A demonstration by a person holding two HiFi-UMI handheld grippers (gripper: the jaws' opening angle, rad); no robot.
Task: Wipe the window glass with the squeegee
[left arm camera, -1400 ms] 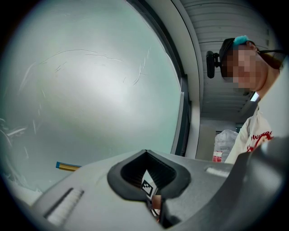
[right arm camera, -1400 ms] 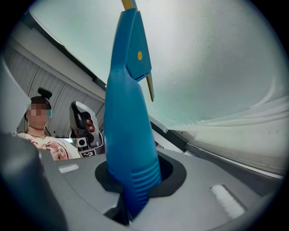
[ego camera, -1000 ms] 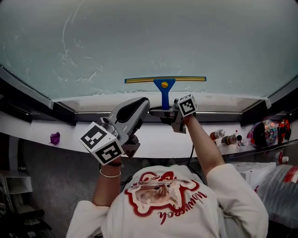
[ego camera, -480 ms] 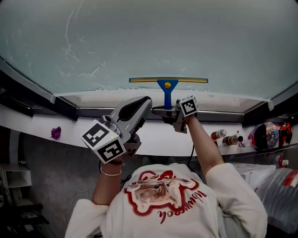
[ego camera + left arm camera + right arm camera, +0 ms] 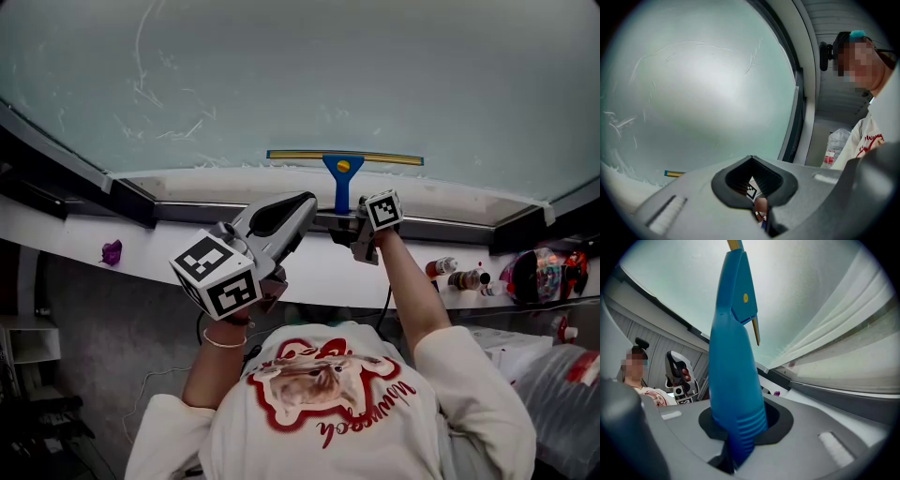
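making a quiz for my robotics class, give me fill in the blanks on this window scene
The right gripper grips the squeegee by its ___ handle.
Its ___ blade rests against the window glass.
The left gripper holds ___.
Missing words: blue; yellow; nothing.

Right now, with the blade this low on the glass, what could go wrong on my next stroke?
1. The squeegee has its blade just above the white lower frame; pulling lower could jam it there.
2. The right gripper grips only the handle's ribbed end, so the blade may twist off the glass.
3. The left gripper, shut and empty, hangs close beside the right; a sideways stroke could bump it.
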